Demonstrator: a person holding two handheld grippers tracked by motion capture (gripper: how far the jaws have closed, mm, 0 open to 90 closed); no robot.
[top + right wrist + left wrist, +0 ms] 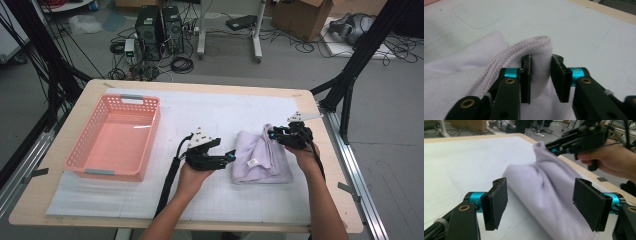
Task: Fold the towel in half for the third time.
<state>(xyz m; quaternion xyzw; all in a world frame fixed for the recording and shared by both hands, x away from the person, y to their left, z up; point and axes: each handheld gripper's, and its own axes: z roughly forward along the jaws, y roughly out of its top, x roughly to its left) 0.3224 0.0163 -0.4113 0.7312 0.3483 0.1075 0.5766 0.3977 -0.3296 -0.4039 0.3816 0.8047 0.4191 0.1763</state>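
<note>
Nearest the table's [60, 200] front edge, the person's two forearms come in from below, each hand holding a gripper. The left gripper [231, 156] sits just left of a folded lilac towel [260, 157], its jaws spread wide and holding nothing; in the left gripper view [540, 202] they stand well apart, with the towel's [549, 195] near-left edge running between them without being pressed.

The towel lies on the white gridded mat [225, 112] right of the table's centre, a small white label [253, 162] showing on its near face. Its far-right corner is lifted into a peak.

At that peak the right gripper [274, 134] has hold: in the right gripper view [540, 75] the jaws are closed most of the way on a folded, stitched hem of the towel [537, 60], the cloth pinched between the pads (the right pad may stand a hair off the fabric; the angle makes that hard to judge). From the left gripper view, the right gripper [551, 148] meets the raised corner.

Farther left, a pink plastic basket [85, 150] rests on the mat, well apart from the towel. Beyond the table's far edge, computer towers [160, 30] and cables lie on the floor.
</note>
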